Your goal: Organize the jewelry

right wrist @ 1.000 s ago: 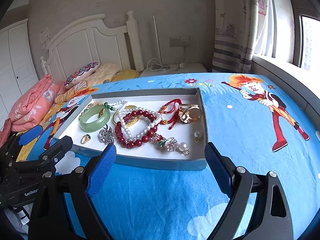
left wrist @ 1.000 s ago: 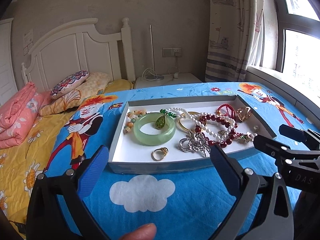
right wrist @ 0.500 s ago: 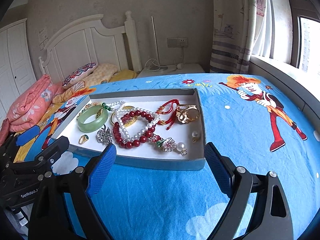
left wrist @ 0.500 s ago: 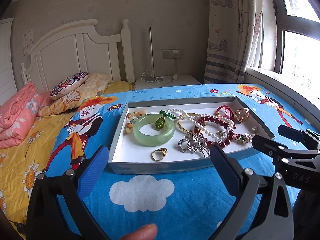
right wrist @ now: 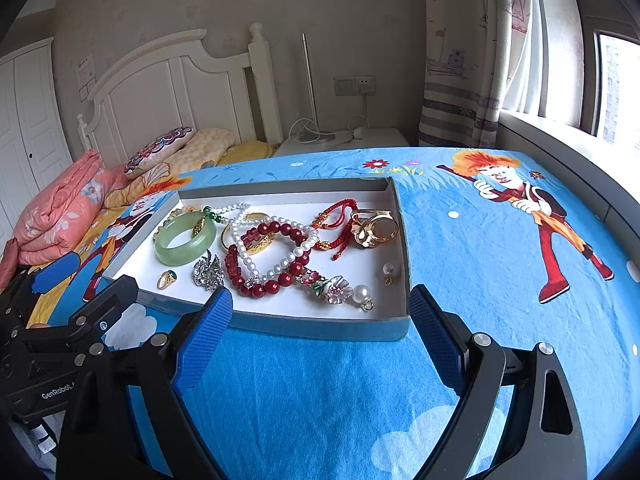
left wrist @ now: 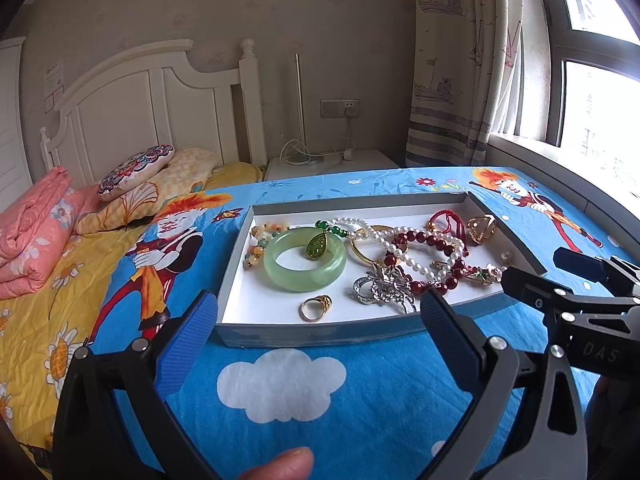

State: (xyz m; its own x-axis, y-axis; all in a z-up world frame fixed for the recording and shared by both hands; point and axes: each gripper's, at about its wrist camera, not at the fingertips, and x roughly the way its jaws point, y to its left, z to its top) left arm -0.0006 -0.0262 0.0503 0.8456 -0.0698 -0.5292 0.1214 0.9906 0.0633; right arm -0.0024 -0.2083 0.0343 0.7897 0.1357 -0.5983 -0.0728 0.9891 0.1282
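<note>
Both grippers hover over the bed (right wrist: pixel 460 216), jaws spread wide and holding nothing: the left gripper (left wrist: pixel 316 344) and the right gripper (right wrist: pixel 320 330) each sit just short of the tray's near wall. The shallow tray (right wrist: pixel 320 326) holds tangled jewelry, with the jade bangle (left wrist: pixel 305 260) toward 10 o'clock and a gold ring (left wrist: pixel 316 307) near 7 o'clock.

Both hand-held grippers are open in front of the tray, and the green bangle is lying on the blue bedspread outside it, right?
Not quite. The green bangle lies inside the tray, not on the bedspread, as the left wrist view shows. Both the left hand-held gripper and the right hand-held gripper are open.
</note>
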